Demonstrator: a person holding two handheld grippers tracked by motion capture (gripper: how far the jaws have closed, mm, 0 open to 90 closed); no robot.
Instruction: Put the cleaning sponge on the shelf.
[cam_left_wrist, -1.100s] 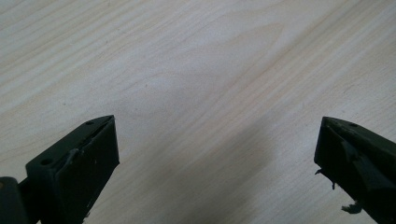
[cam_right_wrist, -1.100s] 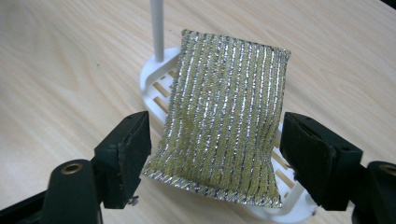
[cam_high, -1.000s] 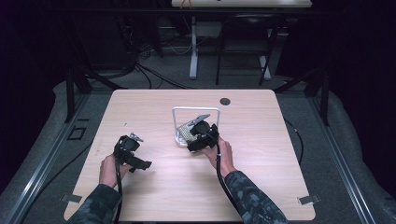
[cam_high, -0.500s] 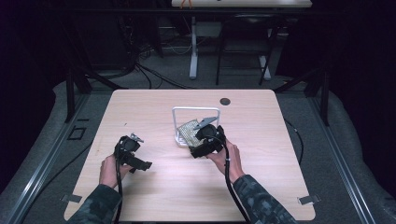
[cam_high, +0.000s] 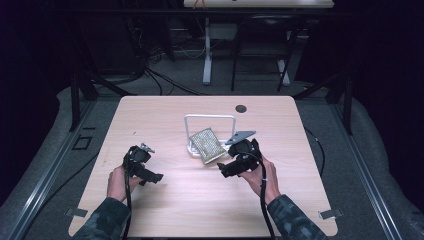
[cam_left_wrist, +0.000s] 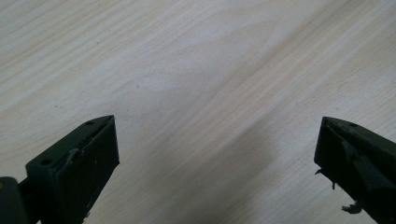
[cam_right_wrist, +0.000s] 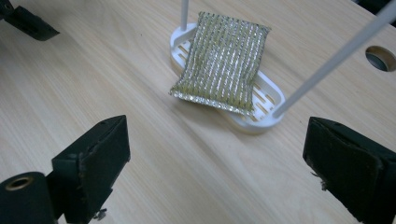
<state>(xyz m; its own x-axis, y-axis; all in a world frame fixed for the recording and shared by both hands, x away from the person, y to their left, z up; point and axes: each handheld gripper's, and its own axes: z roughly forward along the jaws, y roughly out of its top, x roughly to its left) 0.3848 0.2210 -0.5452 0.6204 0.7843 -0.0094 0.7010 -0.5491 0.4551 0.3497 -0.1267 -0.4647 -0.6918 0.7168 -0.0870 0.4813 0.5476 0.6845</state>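
The right gripper (cam_high: 223, 171) fingers had just been opening and stood wide, empty, the scouring pad (cam_right_wrist: 221, 61) ahead resting on its rack (cam_right_wrist: 261, 119), apparently to drain.

A dim lab or recording studio, black drapes all round, a lone wooden table (cam_high: 165, 120) on grey carpet, cables (cam_high: 165, 82) trailing across the floor, metal stand legs (cam_high: 206, 55) behind, floor rails (cam_high: 45, 175) alongside
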